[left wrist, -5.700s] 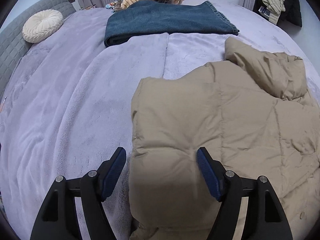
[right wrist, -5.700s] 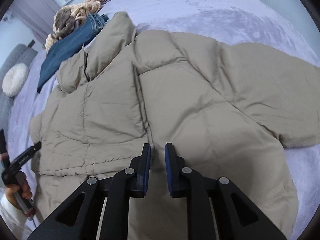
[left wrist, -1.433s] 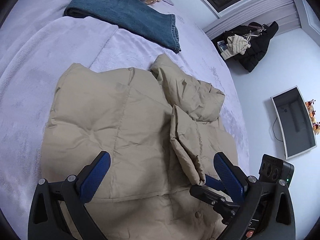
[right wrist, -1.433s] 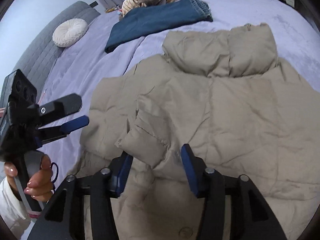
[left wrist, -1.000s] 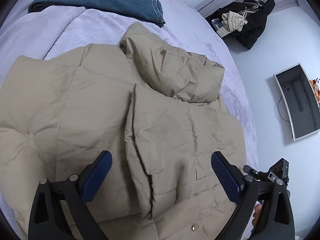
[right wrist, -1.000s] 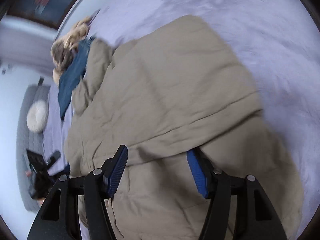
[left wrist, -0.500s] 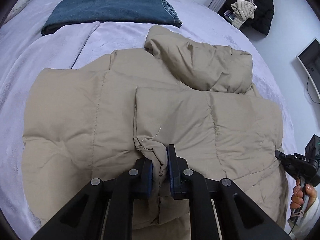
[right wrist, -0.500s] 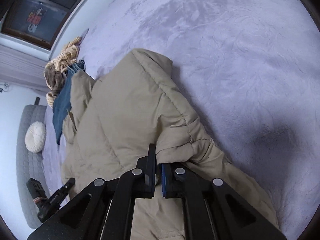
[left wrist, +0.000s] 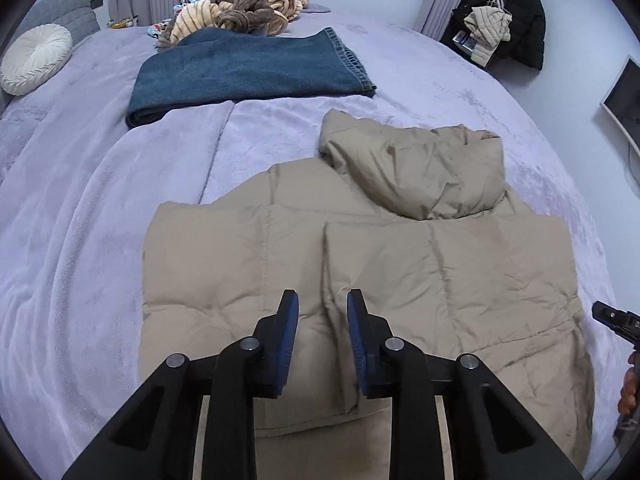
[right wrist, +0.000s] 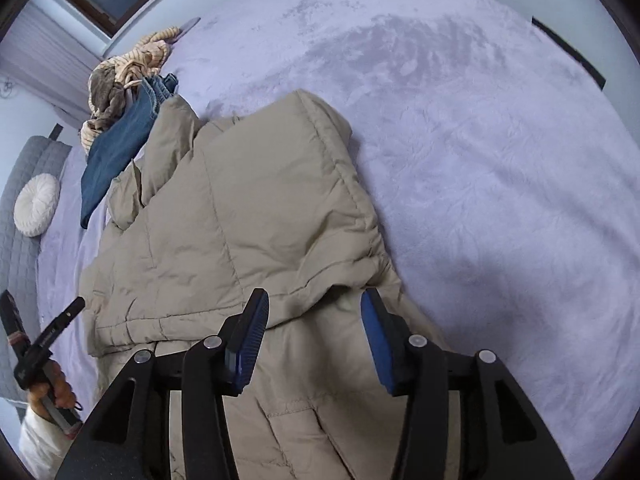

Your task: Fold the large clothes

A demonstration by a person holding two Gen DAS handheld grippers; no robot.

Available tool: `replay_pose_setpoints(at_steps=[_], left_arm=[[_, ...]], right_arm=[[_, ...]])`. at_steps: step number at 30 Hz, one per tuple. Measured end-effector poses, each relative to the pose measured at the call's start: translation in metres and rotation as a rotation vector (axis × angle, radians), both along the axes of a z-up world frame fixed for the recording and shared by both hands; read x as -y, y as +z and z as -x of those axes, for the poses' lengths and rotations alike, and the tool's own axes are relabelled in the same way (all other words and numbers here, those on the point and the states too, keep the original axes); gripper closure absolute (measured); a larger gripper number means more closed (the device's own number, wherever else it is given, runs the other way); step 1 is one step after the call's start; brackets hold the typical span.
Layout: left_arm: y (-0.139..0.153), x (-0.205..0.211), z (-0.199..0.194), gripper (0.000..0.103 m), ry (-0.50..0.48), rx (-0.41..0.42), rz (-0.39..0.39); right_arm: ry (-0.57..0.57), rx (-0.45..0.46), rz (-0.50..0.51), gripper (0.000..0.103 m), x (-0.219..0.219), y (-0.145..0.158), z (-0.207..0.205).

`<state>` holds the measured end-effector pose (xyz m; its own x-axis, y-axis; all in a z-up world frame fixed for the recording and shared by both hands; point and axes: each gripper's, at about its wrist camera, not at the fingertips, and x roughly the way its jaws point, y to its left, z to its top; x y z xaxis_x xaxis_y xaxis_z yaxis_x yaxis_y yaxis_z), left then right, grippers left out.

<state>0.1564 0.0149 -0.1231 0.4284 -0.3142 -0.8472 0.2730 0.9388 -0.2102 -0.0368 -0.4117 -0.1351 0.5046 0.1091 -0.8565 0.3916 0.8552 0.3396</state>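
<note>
A beige puffer jacket (left wrist: 400,264) lies back-up on the lilac bed (left wrist: 80,240), both sleeves folded in over the body and the hood (left wrist: 416,168) at the far end. My left gripper (left wrist: 322,312) hovers over the folded sleeve's edge. Its jaws are opening and its pads touch no fabric. In the right wrist view the jacket (right wrist: 224,216) fills the middle, and my right gripper (right wrist: 316,312) hangs above the folded sleeve's cuff (right wrist: 360,264). Those jaws are opening too, with the cuff lying loose below them. Each view catches the other gripper at its edge.
Folded blue jeans (left wrist: 248,68) lie beyond the jacket, with a pile of striped and brown clothes (left wrist: 240,12) behind them. A round white cushion (left wrist: 32,58) rests at the far left. Dark coats (left wrist: 516,12) hang at the back right near a screen (left wrist: 624,92).
Half a second ago both grippers were shut on jacket fabric, the left on the sleeve edge, the right on the cuff. Both have let go, spread their jaws and lifted.
</note>
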Motion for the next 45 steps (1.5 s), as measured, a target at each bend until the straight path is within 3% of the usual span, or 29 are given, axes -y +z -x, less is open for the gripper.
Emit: replay_pose_setpoints(at_steps=[1, 3, 6, 8, 14, 21, 26, 29, 30, 31, 33, 35, 36, 38, 39, 42, 45], left_arm=[[0.003, 0.007, -0.001, 0.075, -0.022, -0.003, 0.028], [0.006, 0.026, 0.001, 0.075, -0.066, 0.002, 0.043], [-0.011, 0.055, 0.004, 0.075, -0.094, 0.016, -0.072], [-0.037, 0.059, -0.005, 0.075, -0.067, -0.027, -0.124], [-0.065, 0.058, -0.015, 0.075, -0.045, -0.02, -0.116], [-0.056, 0.059, -0.001, 0.075, -0.038, 0.017, -0.164], [-0.043, 0.042, 0.021, 0.075, -0.023, 0.017, -0.149], [-0.051, 0.038, 0.029, 0.075, -0.02, 0.003, -0.167], [-0.054, 0.037, 0.03, 0.075, -0.017, -0.001, -0.173], [-0.057, 0.037, 0.029, 0.075, -0.011, -0.005, -0.173], [-0.059, 0.038, 0.028, 0.075, -0.003, -0.004, -0.176], [-0.061, 0.041, 0.025, 0.075, 0.001, 0.002, -0.184], [-0.061, 0.041, 0.024, 0.075, 0.002, 0.006, -0.188], [-0.063, 0.043, 0.022, 0.075, 0.0, 0.014, -0.198], [-0.063, 0.044, 0.02, 0.075, -0.002, 0.018, -0.201], [-0.065, 0.047, 0.014, 0.075, -0.003, 0.022, -0.2], [-0.065, 0.05, 0.011, 0.075, 0.004, 0.018, -0.208]], right_arm=[[0.005, 0.024, 0.028, 0.08, 0.001, 0.005, -0.004], [0.015, 0.026, 0.039, 0.093, 0.003, 0.007, -0.02], [0.078, 0.025, 0.062, 0.094, -0.003, -0.002, -0.046], [0.109, 0.002, 0.081, 0.094, -0.009, -0.015, -0.059], [0.085, -0.049, 0.081, 0.099, 0.0, -0.062, -0.073], [0.081, -0.052, 0.1, 0.098, 0.002, -0.057, -0.067], [0.088, -0.046, 0.118, 0.094, 0.005, -0.042, -0.038], [0.05, -0.02, 0.067, 0.093, 0.015, -0.034, -0.027], [0.028, -0.008, 0.044, 0.086, 0.022, -0.032, -0.028], [-0.005, 0.003, 0.01, 0.068, 0.03, -0.031, -0.031], [-0.086, 0.042, -0.084, 0.045, 0.05, -0.032, -0.038], [-0.142, 0.074, -0.221, 0.045, 0.068, -0.039, -0.047], [-0.158, 0.074, -0.288, 0.047, 0.075, -0.045, -0.054], [-0.162, 0.053, -0.367, 0.073, 0.079, -0.059, -0.068], [-0.157, 0.034, -0.352, 0.084, 0.077, -0.063, -0.074], [-0.142, -0.011, -0.235, 0.09, 0.071, -0.072, -0.085], [-0.172, -0.031, -0.207, 0.09, 0.074, -0.081, -0.085]])
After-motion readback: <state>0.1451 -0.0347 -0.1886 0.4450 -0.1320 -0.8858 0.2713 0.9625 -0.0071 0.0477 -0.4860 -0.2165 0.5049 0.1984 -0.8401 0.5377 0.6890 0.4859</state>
